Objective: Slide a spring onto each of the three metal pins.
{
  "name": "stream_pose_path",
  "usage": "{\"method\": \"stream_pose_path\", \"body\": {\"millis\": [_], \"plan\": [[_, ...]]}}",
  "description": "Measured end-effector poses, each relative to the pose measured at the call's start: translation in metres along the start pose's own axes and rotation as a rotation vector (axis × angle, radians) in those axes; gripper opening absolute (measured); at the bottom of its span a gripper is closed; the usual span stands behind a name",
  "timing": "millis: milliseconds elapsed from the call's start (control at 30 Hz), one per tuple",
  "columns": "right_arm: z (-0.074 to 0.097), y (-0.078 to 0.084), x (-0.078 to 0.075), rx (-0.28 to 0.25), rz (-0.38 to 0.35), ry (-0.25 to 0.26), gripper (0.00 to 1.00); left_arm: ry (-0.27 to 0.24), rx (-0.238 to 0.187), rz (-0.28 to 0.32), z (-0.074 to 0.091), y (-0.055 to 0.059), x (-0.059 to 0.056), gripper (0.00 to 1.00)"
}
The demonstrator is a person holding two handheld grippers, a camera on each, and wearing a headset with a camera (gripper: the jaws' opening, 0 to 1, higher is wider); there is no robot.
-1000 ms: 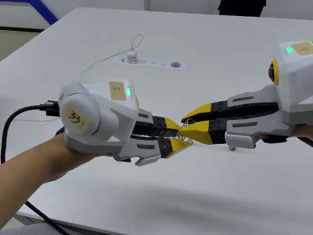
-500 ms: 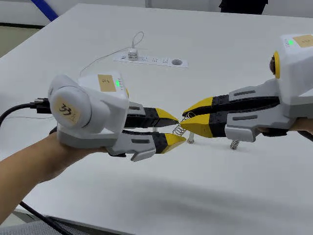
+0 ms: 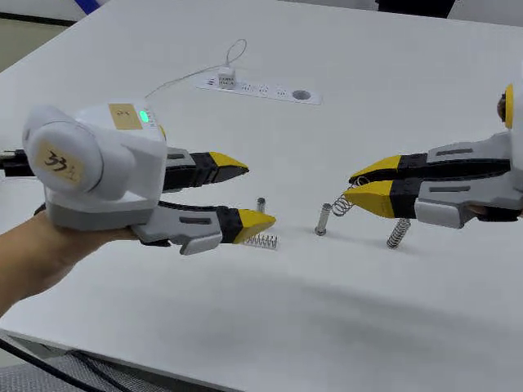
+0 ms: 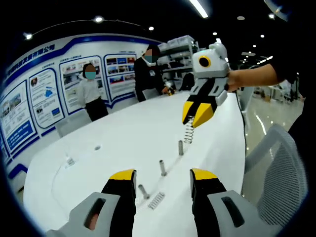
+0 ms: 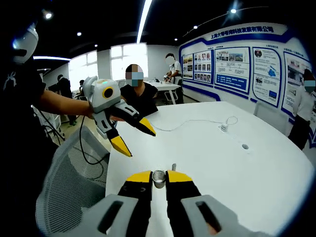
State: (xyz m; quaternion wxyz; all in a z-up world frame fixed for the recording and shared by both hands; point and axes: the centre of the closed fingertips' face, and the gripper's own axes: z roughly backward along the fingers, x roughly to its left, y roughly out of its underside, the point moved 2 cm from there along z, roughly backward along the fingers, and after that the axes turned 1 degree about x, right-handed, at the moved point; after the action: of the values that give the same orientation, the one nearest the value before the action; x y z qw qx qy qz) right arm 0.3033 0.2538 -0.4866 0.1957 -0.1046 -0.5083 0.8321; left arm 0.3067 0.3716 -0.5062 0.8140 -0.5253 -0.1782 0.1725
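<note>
White tabletop; spring pinched in right gripper.

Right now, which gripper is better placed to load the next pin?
Right. The right gripper is shut on a spring close to a bare pin; the left gripper is open and empty, near a loose spring.

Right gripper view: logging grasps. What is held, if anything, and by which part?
The right hand-held gripper pinches a spring by one end; the rest hangs free.
</note>
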Motion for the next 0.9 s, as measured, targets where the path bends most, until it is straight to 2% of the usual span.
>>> {"method": "stream_pose_path", "body": {"millis": [67, 167, 367, 467, 600, 700, 900], "plan": [[0.0, 0.0, -0.009, -0.004, -0.019, 0.034, 0.11, -0.018, 0.004, 0.031, 0.003, 0.004, 0.005, 0.52], [-0.002, 0.001, -0.021, -0.006, -0.065, 0.083, 0.11, -0.049, 0.009, 0.043, 0.007, 0.008, 0.012, 0.6], [-0.006, 0.004, -0.042, 0.005, -0.082, 0.149, 0.11, -0.07, 0.033, 0.057, 0.012, 0.015, 0.019, 0.67], [-0.011, 0.01, -0.05, 0.036, -0.069, 0.177, 0.11, -0.073, 0.045, 0.06, 0.014, 0.017, 0.02, 0.71], [-0.018, 0.015, -0.053, 0.051, -0.076, 0.178, 0.11, -0.093, 0.053, 0.06, 0.017, 0.02, 0.022, 0.78], [-0.025, 0.026, -0.057, 0.106, -0.036, 0.187, 0.11, -0.109, 0.044, 0.074, 0.019, 0.02, 0.025, 0.8], [-0.04, 0.036, -0.065, 0.122, -0.053, 0.186, 0.11, -0.127, 0.054, 0.086, 0.024, 0.024, 0.027, 0.84]]}}
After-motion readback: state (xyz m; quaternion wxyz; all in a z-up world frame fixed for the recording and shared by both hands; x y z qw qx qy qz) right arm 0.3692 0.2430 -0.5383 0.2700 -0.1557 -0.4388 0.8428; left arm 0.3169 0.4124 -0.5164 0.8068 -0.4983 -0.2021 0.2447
